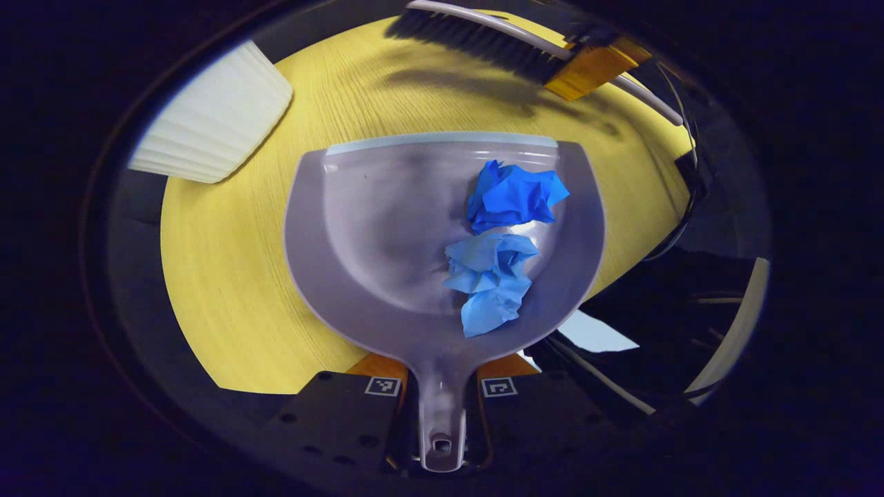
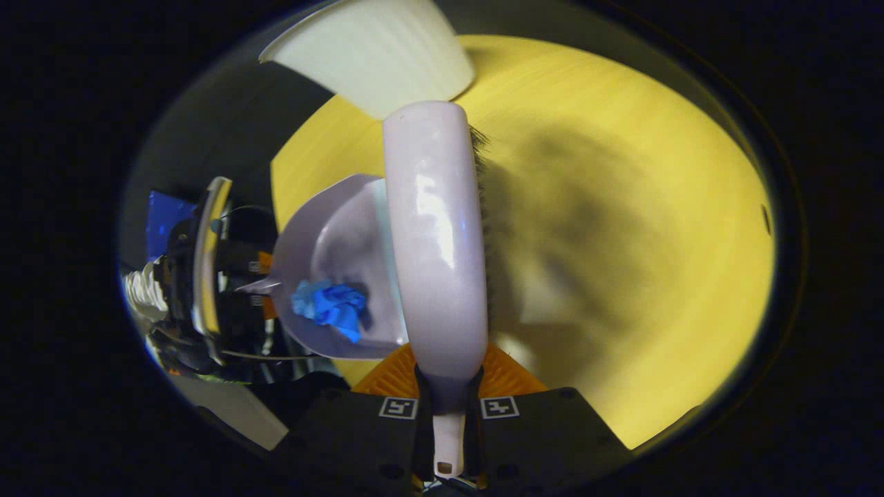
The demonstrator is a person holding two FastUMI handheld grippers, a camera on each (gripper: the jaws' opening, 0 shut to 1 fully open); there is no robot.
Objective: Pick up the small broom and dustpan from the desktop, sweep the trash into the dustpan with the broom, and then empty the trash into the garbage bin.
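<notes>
Paper wads [image 1: 498, 245], two blue ones, lie loose in the dustpan [image 1: 387, 228] over the yellow desktop [image 1: 228, 276]. Left gripper [image 1: 442, 407] is clamped on its handle; right gripper [image 2: 449, 414] is clamped on the broom [image 2: 434, 235]. Tipping the pan forward on the way to the white ribbed bin [image 1: 214, 121] could spill them (no back wall at the lip). No readable writing, just square markers.

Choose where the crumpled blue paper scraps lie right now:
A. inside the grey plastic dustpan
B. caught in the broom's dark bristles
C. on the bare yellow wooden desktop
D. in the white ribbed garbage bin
A: both crumpled blue paper scraps rest inside the grey plastic dustpan, which the left gripper holds by its handle.
</notes>
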